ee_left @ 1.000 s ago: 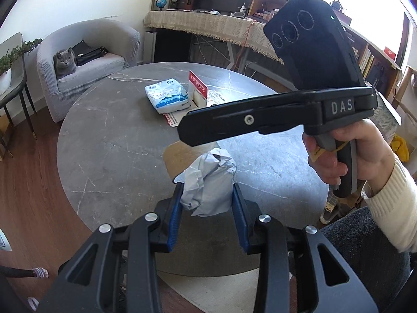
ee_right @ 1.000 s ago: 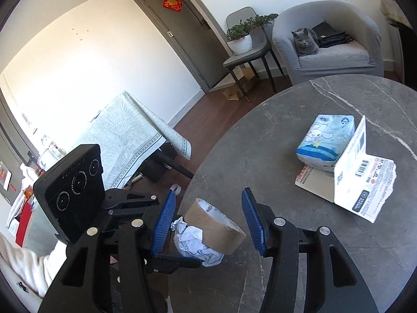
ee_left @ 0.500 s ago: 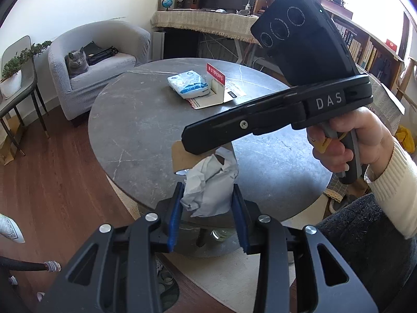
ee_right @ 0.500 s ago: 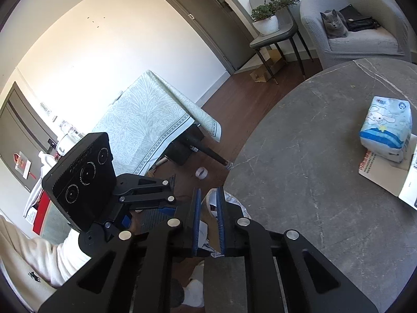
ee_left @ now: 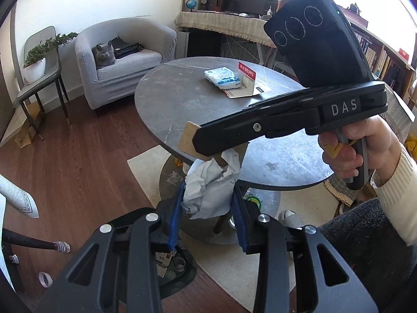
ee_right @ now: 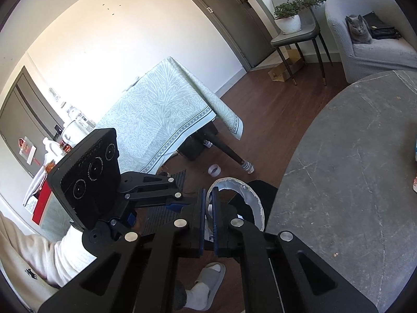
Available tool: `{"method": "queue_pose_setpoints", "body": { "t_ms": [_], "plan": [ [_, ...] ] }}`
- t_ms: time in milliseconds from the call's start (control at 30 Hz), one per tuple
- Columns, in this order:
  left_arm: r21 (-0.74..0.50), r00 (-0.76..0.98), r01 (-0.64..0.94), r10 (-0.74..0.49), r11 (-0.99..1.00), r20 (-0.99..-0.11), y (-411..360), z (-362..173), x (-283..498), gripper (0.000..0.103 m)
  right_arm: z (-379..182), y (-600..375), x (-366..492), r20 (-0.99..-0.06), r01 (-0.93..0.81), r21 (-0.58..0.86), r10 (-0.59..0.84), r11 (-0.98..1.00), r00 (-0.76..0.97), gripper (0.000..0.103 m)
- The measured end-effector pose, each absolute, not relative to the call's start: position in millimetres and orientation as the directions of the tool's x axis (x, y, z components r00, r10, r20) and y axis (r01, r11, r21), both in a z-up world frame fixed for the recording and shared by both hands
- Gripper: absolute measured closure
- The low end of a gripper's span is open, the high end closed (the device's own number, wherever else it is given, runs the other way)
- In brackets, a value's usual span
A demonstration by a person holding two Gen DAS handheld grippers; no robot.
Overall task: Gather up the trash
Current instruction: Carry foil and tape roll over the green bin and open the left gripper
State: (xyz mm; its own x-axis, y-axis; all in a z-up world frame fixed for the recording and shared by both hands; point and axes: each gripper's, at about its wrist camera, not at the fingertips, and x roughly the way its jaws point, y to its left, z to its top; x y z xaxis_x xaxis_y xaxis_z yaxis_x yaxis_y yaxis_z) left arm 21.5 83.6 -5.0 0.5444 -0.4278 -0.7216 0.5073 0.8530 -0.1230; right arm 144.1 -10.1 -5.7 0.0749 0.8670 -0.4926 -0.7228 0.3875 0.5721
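Observation:
A crumpled white paper wad [ee_left: 211, 190] sits pinched between the blue pads of my left gripper [ee_left: 208, 208], held in the air past the edge of the round grey table [ee_left: 182, 99]. Just above it, my right gripper [ee_right: 207, 208] is closing its jaws tight on the wall of a brown cardboard tape roll [ee_left: 186, 138], whose pale rim [ee_right: 250, 203] curves out to the right of the pads. From the left wrist view the right gripper [ee_left: 200, 146] shows side-on, in a hand with a cream sleeve. A torn red-and-white card package [ee_left: 246, 83] lies on the table.
A blue-and-white tissue pack [ee_left: 221, 77] lies beside the card package. A grey cat [ee_left: 104, 54] sits in an armchair beyond the table. A cloth-covered table [ee_right: 166, 114] stands at the left, a small tape roll [ee_right: 214, 170] on the wooden floor, a slippered foot [ee_right: 208, 281] below.
The right gripper's jaws went from wide around the tape roll to shut on its wall. Both grippers drew back off the table with roll and paper, now over the floor.

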Motion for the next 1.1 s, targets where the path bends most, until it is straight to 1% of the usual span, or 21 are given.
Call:
{"method": "queue_pose_setpoints", "body": {
  "t_ms": [233,433,567,700,833,1100],
  "plan": [
    [-0.126,0.539,0.477,-0.403,0.870,-0.739,110.9,-12.2,9.6,0.066,-4.7,17.0,145.7,-0.467,-0.724,0.587,0.882,0.362,0.062,0.099],
    [-0.161,0.524,0.417,-0.382,0.894,-0.761,142.3,-29.1,6.0,0.066,-12.9,48.3,149.3,-0.492,-0.730,0.572,0.869,0.373,0.058,0.099],
    [-0.209,0.493,0.356,-0.373,0.911,-0.786,169.0,-51.3,9.4,0.066,-21.0,70.8,144.9,-0.536,-0.745,0.542,0.843,0.390,0.051,0.099],
    [-0.230,0.455,0.291,-0.346,0.929,-0.820,188.8,-78.6,13.2,0.066,-34.8,95.7,139.8,-0.591,-0.755,0.507,0.805,0.416,0.047,0.099],
    [-0.227,0.407,0.212,-0.297,0.951,-0.864,203.5,-106.5,17.8,0.066,-46.7,116.0,136.5,-0.636,-0.764,0.475,0.771,0.436,0.045,0.099],
    [-0.237,0.331,0.100,-0.257,0.966,-0.908,224.3,-144.2,21.3,0.065,-67.2,142.9,131.7,-0.717,-0.785,0.393,0.694,0.479,0.065,0.099]
  ]
}}
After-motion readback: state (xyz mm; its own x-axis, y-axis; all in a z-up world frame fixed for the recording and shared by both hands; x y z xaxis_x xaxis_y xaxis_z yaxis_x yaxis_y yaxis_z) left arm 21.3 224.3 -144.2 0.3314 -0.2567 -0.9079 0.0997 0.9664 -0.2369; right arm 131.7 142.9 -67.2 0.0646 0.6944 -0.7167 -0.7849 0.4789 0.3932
